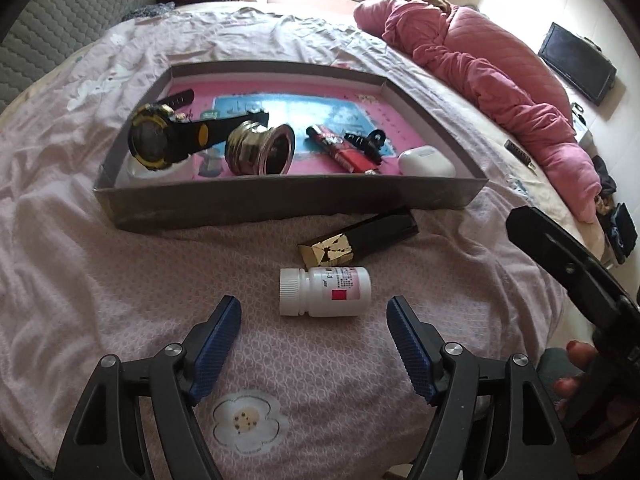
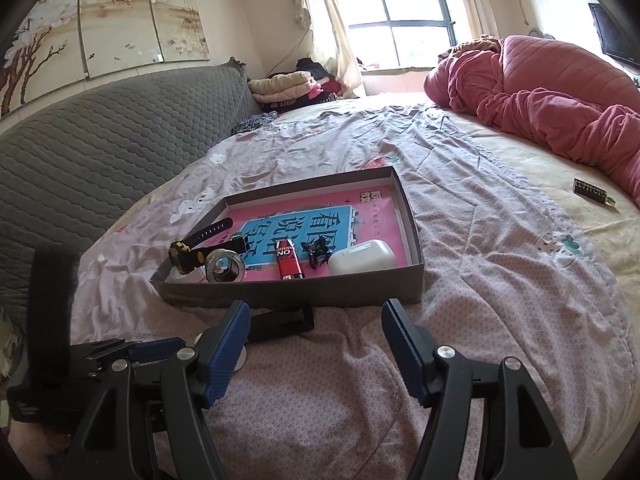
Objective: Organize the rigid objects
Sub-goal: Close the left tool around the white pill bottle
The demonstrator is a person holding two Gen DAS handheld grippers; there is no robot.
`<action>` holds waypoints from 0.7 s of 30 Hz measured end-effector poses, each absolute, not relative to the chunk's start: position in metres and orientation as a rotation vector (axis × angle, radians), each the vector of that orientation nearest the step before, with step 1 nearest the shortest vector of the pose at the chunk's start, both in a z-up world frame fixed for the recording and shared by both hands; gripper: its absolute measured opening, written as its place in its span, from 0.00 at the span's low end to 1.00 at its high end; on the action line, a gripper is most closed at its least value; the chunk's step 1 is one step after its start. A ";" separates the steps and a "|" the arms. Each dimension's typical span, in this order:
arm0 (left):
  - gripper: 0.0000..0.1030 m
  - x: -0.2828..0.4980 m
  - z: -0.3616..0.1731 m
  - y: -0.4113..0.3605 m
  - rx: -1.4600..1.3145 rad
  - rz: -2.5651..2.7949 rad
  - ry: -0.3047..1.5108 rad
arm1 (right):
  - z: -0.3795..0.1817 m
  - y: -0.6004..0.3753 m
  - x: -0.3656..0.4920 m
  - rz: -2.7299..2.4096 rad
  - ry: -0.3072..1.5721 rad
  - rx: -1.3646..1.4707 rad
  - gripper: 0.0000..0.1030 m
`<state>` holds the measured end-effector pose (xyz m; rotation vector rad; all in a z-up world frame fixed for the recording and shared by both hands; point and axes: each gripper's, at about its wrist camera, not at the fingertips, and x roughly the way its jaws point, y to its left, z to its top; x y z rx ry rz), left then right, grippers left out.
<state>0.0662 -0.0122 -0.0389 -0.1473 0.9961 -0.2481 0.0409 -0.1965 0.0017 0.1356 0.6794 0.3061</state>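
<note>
The left gripper (image 1: 313, 316) is hanging wide open just before the white bottle (image 1: 325, 291) lying on the bed (image 1: 100, 280), and the right gripper (image 2: 316, 320) is waiting wide open, holding nothing.

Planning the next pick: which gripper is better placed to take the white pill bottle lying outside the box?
Left. The left gripper is open with the bottle lying just ahead between its fingers. The right gripper is open too, but aims at the box, with the bottle nearly hidden behind its left finger.

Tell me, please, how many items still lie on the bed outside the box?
2 near the box: a white pill bottle ahead of the left claw, and a black-and-gold box beyond it.
</note>
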 end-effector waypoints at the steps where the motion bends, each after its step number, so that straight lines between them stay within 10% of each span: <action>1: 0.74 0.068 -0.040 -0.012 -0.146 -0.248 0.997 | 0.001 -0.196 0.042 0.307 0.682 0.134 0.66; 21: 0.64 0.084 -0.052 -0.007 -0.136 -0.265 1.005 | -0.020 -0.176 0.067 0.353 0.759 0.086 0.66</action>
